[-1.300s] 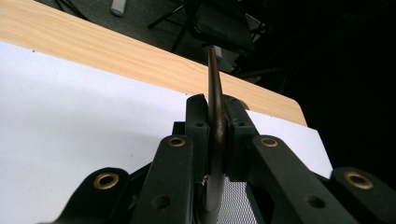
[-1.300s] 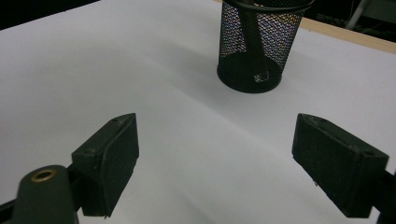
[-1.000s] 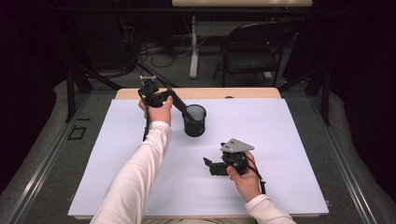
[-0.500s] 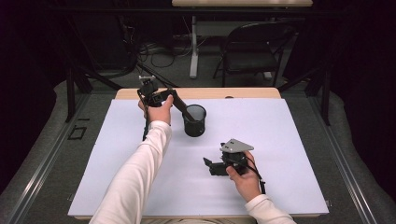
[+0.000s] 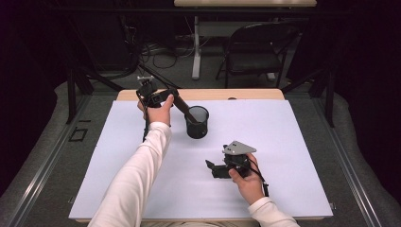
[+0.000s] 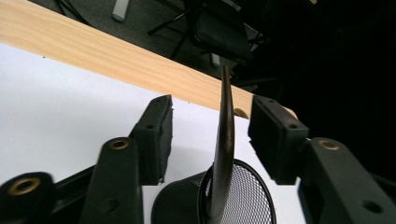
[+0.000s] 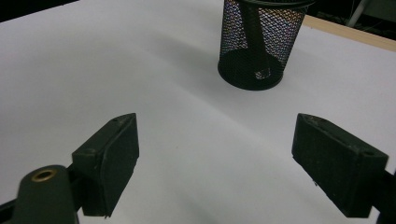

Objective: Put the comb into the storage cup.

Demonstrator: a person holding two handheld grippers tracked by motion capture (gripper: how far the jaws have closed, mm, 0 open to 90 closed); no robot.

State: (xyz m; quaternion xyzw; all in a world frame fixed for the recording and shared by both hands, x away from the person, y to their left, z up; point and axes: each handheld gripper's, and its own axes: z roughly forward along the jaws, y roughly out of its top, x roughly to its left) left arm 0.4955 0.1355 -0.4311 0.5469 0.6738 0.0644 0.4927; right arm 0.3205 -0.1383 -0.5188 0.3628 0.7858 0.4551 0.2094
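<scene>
Tool (image 6: 223,154) stands between the just-opening left gripper (image 6: 210,135) jaws, released, lower end in the mesh cup (image 5: 197,122) below | right gripper (image 5: 213,168) wide open, idle on white sheet (image 5: 293,156)

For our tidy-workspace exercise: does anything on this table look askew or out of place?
Only one thing: the long dark brown utensil stands tilted in the black wire-mesh cup, leaning on its rim rather than upright. The left gripper has just been opening, its pads clear of the handle. Nothing is spilled or damaged.
</scene>
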